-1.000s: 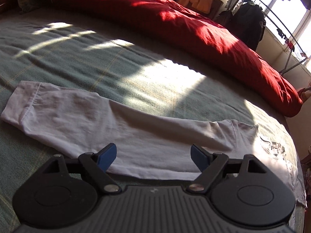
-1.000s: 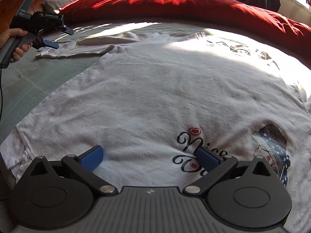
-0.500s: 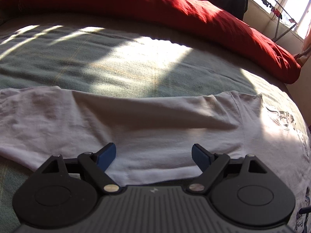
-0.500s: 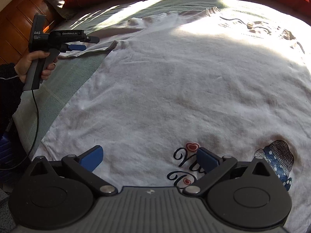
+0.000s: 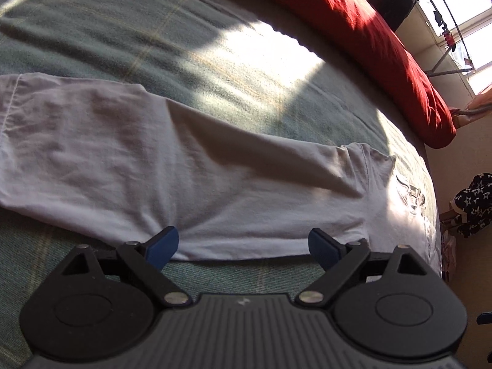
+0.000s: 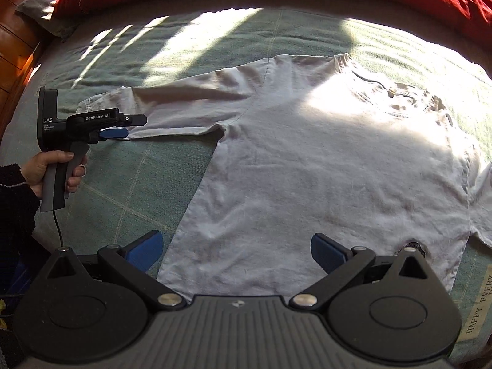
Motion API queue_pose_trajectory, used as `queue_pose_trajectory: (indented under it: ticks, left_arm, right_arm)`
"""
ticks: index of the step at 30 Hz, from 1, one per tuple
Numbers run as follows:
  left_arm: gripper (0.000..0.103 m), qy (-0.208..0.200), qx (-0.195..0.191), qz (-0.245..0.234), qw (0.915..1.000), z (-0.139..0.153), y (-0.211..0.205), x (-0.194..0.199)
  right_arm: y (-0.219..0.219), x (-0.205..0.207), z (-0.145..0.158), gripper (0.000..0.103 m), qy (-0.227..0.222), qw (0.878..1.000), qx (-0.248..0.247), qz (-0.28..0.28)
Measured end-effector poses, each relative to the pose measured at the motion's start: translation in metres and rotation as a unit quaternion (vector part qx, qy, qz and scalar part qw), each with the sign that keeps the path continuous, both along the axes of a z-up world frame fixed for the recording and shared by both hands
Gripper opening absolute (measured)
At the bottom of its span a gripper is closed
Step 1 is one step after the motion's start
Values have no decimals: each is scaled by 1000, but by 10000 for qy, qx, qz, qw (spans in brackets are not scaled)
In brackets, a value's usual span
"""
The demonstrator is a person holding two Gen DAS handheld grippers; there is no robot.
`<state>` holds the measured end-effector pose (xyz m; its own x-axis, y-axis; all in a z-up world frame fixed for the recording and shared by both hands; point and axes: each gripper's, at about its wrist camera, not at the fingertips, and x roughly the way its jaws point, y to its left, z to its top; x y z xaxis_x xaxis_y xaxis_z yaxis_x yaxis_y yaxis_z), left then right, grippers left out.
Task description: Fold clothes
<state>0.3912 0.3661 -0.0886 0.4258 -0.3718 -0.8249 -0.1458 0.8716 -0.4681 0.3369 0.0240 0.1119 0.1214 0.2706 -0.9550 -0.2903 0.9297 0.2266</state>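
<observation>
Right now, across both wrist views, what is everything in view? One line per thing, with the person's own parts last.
long-sleeved shirt: one, white, spread flat on the bed, one sleeve stretched out sideways.
bedspread: one, green with pale check lines, under the shirt.
duvet: one, red, bunched along the far edge of the bed.
pillow: one, grey, far left corner by the wooden headboard.
patterned cloth: one, dark with pale marks, beside the bed on the right.
left gripper: black with blue pads, open, at the sleeve's near edge.
right gripper: same make, open, over the shirt's hem.
left hand: one, dark sleeve, gripping the left gripper's handle.
</observation>
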Motion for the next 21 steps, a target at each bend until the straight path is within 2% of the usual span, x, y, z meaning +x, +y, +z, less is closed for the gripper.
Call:
queue_pose_trajectory:
  ticks: [4, 7, 11, 14, 17, 21]
  left_arm:
    - [102, 176, -298, -119, 9993, -3, 10, 5]
    - [102, 163, -135, -204, 9996, -3, 4, 5]
    - [102, 120, 13, -125, 9998, -3, 0, 4]
    - [102, 110, 120, -67, 9998, -2, -3, 4]
    - [102, 196, 378, -86, 9991, -1, -11, 7]
    - [102, 315, 768, -185, 9964, -1, -24, 12]
  right_arm:
    - [19, -10, 22, 103, 25, 9999, -33, -167]
    - [23, -13, 30, 103, 115, 9998, 9, -147]
    - [10, 1, 43, 103, -134, 9991, 344, -198]
    - [2, 21, 34, 103, -153, 9984, 545, 0]
    - [-1, 41, 7, 103, 196, 9987, 423, 225]
    - [-4, 68, -35, 103, 640, 9943, 780, 338]
